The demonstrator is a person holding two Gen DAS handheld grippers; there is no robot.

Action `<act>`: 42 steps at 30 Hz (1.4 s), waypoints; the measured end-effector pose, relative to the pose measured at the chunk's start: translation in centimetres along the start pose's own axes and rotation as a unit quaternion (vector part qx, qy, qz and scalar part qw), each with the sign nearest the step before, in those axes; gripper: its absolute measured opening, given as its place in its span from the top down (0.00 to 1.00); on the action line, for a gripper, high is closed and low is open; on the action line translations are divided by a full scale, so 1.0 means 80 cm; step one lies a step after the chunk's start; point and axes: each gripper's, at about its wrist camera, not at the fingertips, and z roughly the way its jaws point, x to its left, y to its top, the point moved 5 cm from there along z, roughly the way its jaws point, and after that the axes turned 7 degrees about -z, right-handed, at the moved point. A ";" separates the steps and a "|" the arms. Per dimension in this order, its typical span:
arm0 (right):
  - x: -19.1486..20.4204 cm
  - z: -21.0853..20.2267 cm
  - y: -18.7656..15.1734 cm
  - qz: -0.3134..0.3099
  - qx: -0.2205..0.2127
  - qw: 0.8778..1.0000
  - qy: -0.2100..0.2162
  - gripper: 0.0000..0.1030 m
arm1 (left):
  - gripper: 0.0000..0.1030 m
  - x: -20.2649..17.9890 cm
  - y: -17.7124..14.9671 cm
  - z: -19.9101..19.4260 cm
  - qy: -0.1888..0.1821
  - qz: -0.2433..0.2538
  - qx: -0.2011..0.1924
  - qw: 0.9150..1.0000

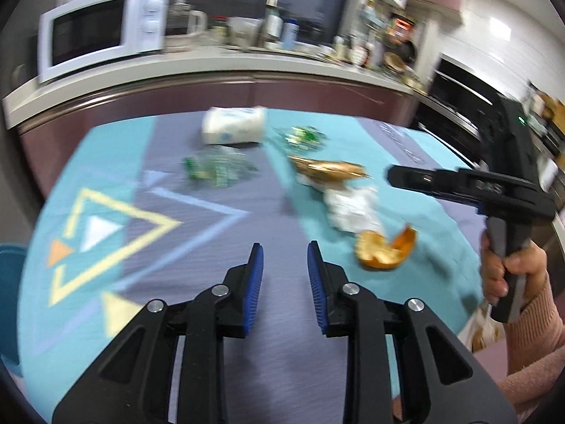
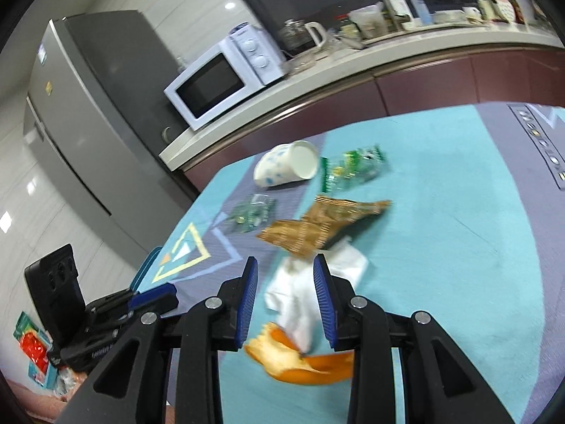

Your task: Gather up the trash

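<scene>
The left gripper (image 1: 284, 252) hangs over the patterned teal and grey cloth on the counter (image 1: 197, 219), its blue pads apart with nothing between them. Ahead lies the trash: a tipped paper cup (image 1: 233, 125), two crumpled green-printed clear wrappers (image 1: 220, 166) (image 1: 303, 137), a gold foil wrapper (image 1: 330, 170), a wad of white tissue (image 1: 351, 208) and an orange peel (image 1: 385, 249) just beside the tissue. At the right edge a hand (image 1: 508, 272) in a pink sleeve grips the right gripper's handle. A white microwave (image 1: 102, 31) sits on the worktop behind, all somewhat blurred.

Both tools (image 1: 284, 252) (image 2: 285, 268) open, empty.
</scene>
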 end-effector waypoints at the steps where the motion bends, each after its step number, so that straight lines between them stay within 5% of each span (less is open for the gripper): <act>1: -0.004 -0.001 -0.001 0.002 0.000 1.000 -0.002 0.70 | 0.72 -0.009 -0.001 0.006 -0.007 0.005 0.005 1.000; 10: -0.025 -0.008 -0.011 0.019 0.001 1.000 -0.002 0.68 | 0.61 -0.069 -0.018 0.059 -0.048 0.040 0.056 0.996; 24: -0.025 0.011 -0.016 0.025 0.022 0.999 0.012 0.57 | 0.53 -0.067 -0.015 0.092 -0.083 0.005 0.103 0.991; 35: -0.017 0.030 -0.016 0.024 0.040 0.999 0.015 0.58 | 0.81 -0.070 -0.016 0.093 -0.100 -0.013 0.107 0.989; 42: -0.021 0.039 -0.022 0.032 0.058 0.998 0.011 0.84 | 0.88 -0.068 -0.016 0.091 -0.103 -0.021 0.104 0.989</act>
